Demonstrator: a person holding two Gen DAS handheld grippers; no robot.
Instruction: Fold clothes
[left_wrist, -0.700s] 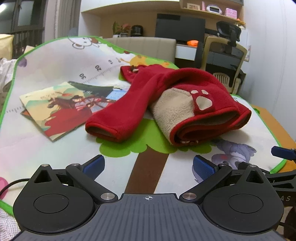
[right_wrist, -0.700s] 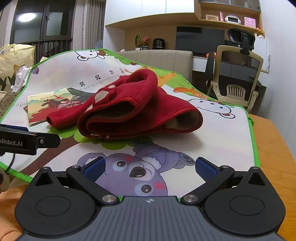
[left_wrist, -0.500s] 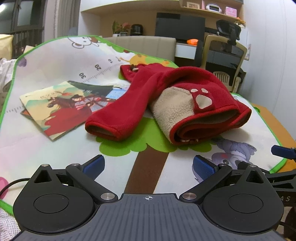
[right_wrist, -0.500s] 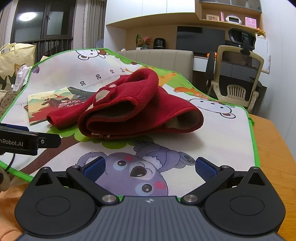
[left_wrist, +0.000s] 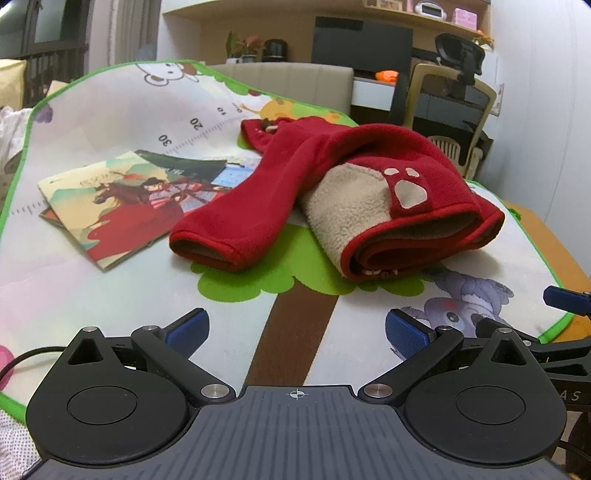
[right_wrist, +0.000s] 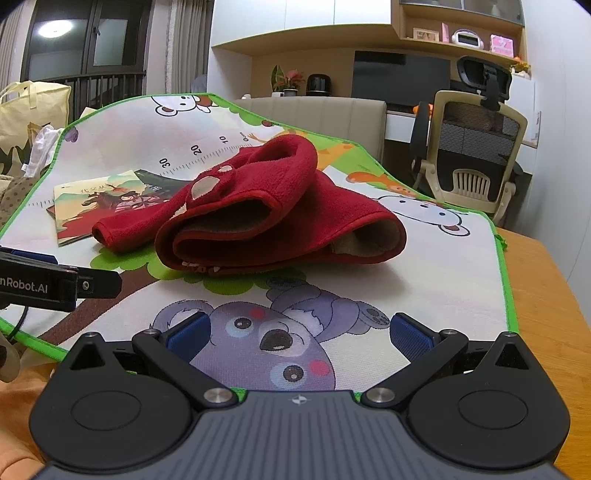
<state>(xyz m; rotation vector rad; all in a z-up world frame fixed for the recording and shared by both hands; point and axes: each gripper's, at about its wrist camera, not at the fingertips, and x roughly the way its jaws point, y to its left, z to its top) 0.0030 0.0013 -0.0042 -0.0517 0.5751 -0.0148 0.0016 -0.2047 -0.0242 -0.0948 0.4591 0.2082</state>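
Nothing has shifted since a moment ago: both the left tool (left_wrist: 297, 328) and right tool (right_wrist: 299, 332) hover spread wide, empty, short of the red fleece garment (left_wrist: 354, 192) bundled on the cartoon mat (left_wrist: 110, 280).

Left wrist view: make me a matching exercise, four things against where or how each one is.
Things:
1. red fleece garment
2. picture book
3. left gripper
4. office chair

States:
a. jaws open, holding nothing
b. behind the table, at the desk
c. flat on the mat, left of the sleeve
d. partly folded, cream lining showing

Pairs: 1-d, 2-c, 3-a, 4-b
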